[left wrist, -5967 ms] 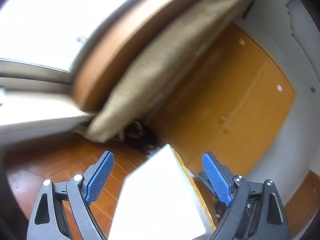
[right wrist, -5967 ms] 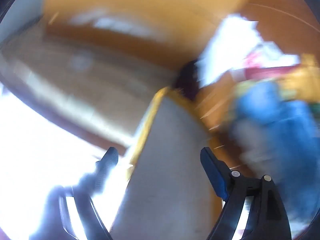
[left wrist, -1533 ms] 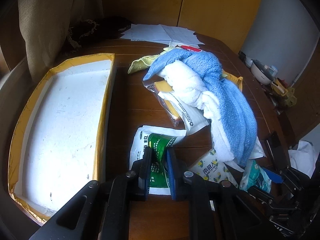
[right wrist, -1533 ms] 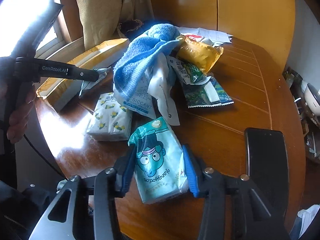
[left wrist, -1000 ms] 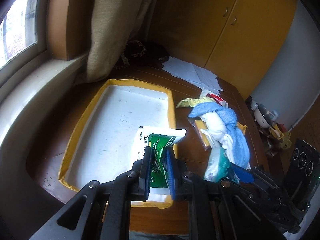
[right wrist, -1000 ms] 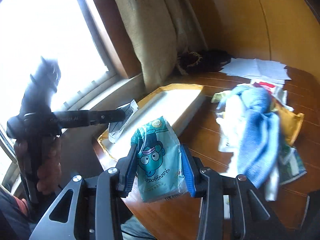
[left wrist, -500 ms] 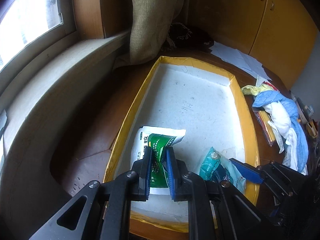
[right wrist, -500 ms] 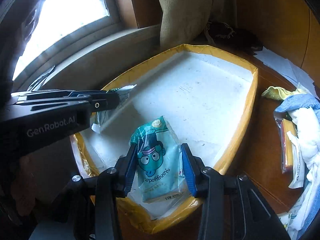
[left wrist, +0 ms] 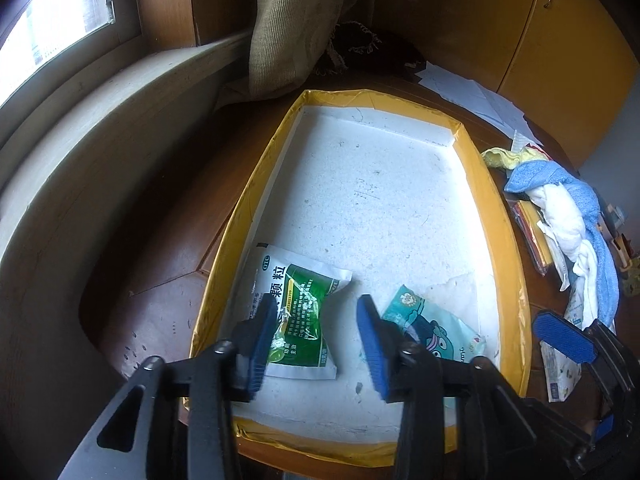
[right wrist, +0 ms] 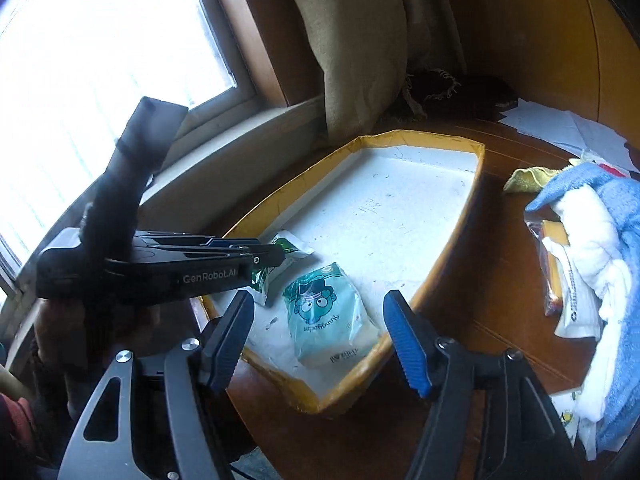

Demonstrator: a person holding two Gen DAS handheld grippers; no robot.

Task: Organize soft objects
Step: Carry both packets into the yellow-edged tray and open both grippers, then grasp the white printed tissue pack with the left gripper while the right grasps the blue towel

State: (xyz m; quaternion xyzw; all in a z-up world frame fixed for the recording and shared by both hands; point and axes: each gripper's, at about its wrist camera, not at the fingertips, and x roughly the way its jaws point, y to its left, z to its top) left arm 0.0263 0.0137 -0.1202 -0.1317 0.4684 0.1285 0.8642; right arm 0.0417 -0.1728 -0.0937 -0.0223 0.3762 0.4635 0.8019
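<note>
Tongs first: left tongs (left wrist: 318,342), lower centre of the left view, jaws spread wide w/ nothing held; right tongs (right wrist: 318,334), lower centre of the right view, likewise gaping and empty.

Just beyond the left pads lies the green-and-white foil sachet (left wrist: 298,316), flat on the tray floor, lower-left of the tray. Beside it, to the right, the pale teal soft pack w/ a cartoon face (right wrist: 328,314) rests near the tray's near corner; the two look apart, not overlapping. Both sit inside the shallow white tray w/ yellow taped rim (left wrist: 472,156), which stands on the dark wooden desk (right wrist: 496,320).

Step, as I read it: drop-off of these two pcs is done, tongs hover above them. Next move likely calls for swinging back to the heap at the frame's right edge: blue terry towel (right wrist: 616,200) draped over a white cloth (right wrist: 588,236), plus clear bags and packets beneath. Fabric is floppy, so pinch a thick fold.

Writing: sachet shows "OTC" and Chinese characters incl. "颗粒"; teal pack's text is upside down, not legible; the other tool's side reads "GenRobot.AI".

Far back: beige ribbed curtain (left wrist: 296,28), window upper left, loose papers (left wrist: 476,96), yellow cabinet doors (left wrist: 560,40).
</note>
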